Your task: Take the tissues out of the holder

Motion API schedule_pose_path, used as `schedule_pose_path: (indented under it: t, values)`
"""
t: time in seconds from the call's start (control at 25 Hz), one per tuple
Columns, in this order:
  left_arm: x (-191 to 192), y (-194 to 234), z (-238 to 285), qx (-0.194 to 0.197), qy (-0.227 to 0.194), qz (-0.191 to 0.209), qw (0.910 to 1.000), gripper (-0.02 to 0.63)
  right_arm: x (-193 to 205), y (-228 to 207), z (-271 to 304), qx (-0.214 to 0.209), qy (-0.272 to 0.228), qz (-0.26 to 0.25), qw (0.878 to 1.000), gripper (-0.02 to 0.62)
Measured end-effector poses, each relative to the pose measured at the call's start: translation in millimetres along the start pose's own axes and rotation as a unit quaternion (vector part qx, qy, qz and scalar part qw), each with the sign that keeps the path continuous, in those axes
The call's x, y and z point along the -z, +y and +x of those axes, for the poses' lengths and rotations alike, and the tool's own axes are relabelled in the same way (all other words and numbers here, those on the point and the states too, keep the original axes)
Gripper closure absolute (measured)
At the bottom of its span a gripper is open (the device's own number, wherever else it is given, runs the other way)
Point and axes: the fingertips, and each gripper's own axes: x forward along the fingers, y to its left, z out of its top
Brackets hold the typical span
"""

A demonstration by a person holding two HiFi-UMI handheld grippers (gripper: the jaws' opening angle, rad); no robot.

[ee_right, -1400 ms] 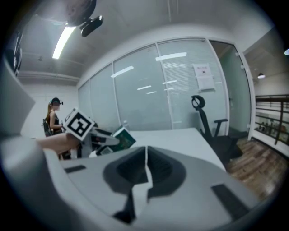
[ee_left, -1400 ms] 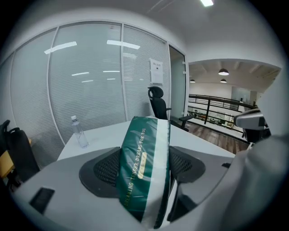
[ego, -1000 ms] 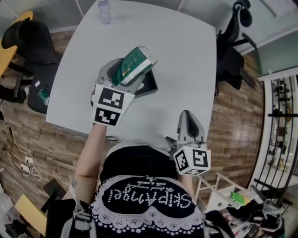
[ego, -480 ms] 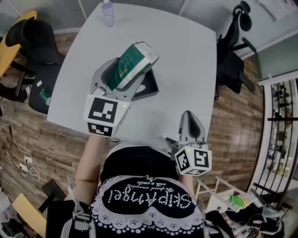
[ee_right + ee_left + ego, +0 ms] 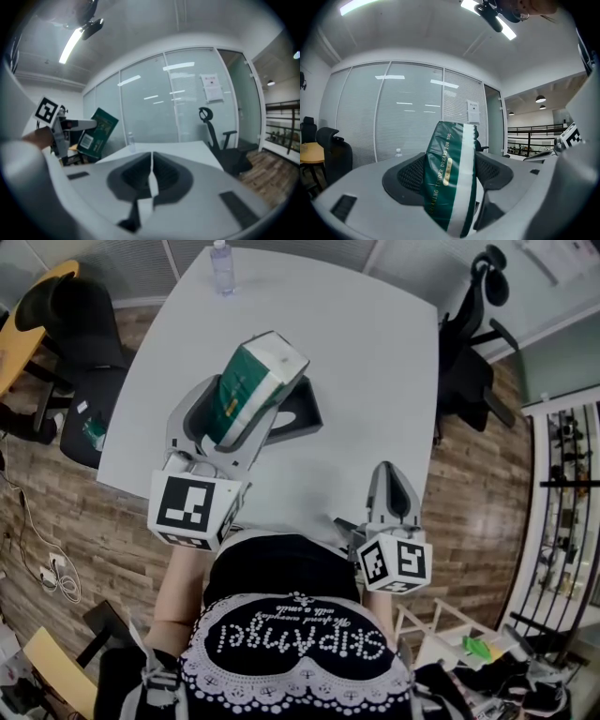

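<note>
Clamping a green-and-white plastic tissue pack [image 5: 449,180] printed "TENDER DREAMS FOR YOU", the left gripper [image 5: 240,416] is holding it above the dark holder [image 5: 300,414] on the white tabletop [image 5: 375,362]; the right gripper [image 5: 151,171] is hanging closed, empty.

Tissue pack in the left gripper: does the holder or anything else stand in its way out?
Nothing visible does. The left gripper holds the tissue pack between its jaws, raised above the black holder and apparently clear of it. The right gripper, jaws together and empty, is apart, near the table edge.
</note>
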Motion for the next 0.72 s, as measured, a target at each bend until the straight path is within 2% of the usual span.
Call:
schedule_pose_path:
  t: [0.48, 0.72]
  values:
    - [9.5, 12.7, -34.2, -0.038, -0.014, -0.024, 0.9989, 0.261, -8.2, 1.6, -0.9, 0.002, -0.007, -0.002, 1.000, 0.560]
    - [20.1, 8.7, -44.4, -0.038, -0.010, -0.026, 0.9989, 0.261, -11.3, 3.5, -2.6, 0.001, -0.012, 0.000, 1.000, 0.561]
